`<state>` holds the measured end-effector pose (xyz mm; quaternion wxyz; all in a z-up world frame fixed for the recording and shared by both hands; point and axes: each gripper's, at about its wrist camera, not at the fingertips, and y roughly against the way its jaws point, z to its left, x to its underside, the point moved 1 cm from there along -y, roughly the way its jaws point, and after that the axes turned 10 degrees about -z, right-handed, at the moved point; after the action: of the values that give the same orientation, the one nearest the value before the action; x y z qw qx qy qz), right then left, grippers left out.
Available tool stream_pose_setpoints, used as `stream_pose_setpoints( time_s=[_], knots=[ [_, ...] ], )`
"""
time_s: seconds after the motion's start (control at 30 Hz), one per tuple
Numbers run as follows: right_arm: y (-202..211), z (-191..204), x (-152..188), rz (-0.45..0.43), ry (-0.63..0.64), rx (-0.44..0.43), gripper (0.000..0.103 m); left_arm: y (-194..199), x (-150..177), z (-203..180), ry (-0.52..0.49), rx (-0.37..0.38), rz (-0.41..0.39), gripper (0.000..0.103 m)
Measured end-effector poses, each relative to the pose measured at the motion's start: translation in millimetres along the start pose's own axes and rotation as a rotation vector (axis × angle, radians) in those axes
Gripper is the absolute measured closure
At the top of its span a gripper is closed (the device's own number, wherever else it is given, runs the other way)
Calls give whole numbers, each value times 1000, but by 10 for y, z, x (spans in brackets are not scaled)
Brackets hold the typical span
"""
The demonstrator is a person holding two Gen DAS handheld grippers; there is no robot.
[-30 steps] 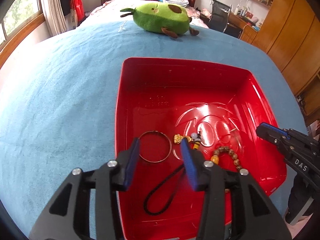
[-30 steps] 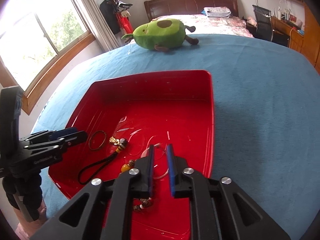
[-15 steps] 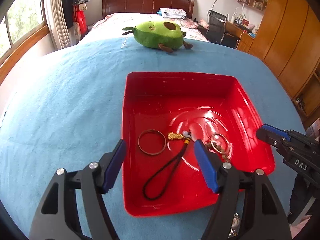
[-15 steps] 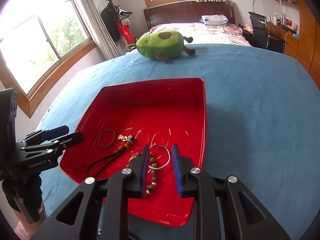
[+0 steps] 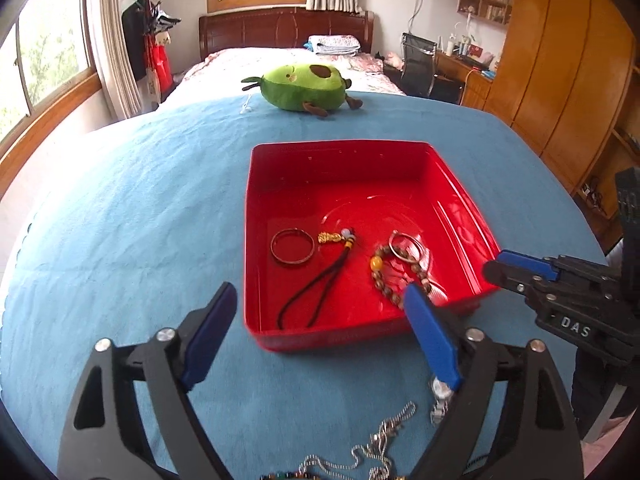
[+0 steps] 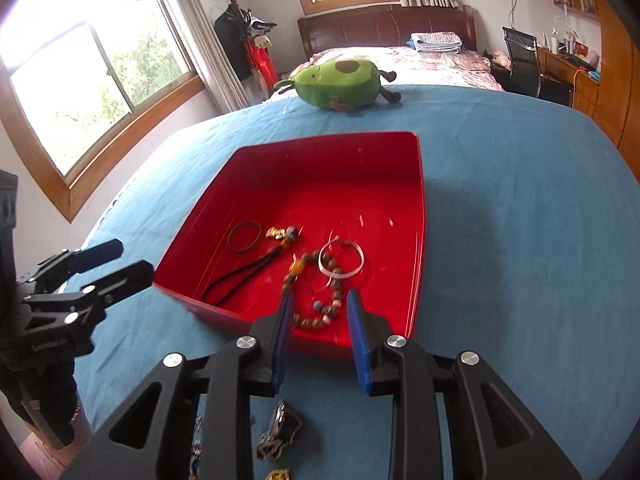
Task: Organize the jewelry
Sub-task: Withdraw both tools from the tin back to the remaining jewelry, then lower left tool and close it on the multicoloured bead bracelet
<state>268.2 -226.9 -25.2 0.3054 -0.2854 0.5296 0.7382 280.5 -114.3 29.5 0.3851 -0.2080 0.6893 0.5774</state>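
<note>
Both grippers back; four tray [image 5: 256, 216] pieces

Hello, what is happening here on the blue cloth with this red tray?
A person holds a gripper in each hand and is sorting jewelry into the red tray. Four pieces already lie in it: a dark ring, a corded charm, a bead bracelet and a silver bangle. The left gripper and right gripper are both empty; their jaws have just been opening. A silver chain and a watch wait on the cloth.
</note>
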Motion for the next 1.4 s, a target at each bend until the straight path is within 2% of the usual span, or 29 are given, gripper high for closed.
stream_pose_setpoints(
  time_s=[0.3,0.53,0.6,0.8,1.03,1.4],
  knots=[
    [225,102,297,-8,3,-31,74,403,250,-114,-29,1,-48,15],
    [336,196,526,-8,14,-45,72,503,432,-110,-20,1,-45,14],
    [355,230,600,-2,19,-44,67,505,502,-61,-12,-5,-42,13],
    [372,274,864,6,26,-50,65,426,778,204,36,-20,21,13],
    [308,237,1082,35,-3,-55,65,345,1104,524,74,-87,67,13],
    [207,162,1184,63,-41,-25,65,316,1425,848,88,-72,137,13]
  ],
)
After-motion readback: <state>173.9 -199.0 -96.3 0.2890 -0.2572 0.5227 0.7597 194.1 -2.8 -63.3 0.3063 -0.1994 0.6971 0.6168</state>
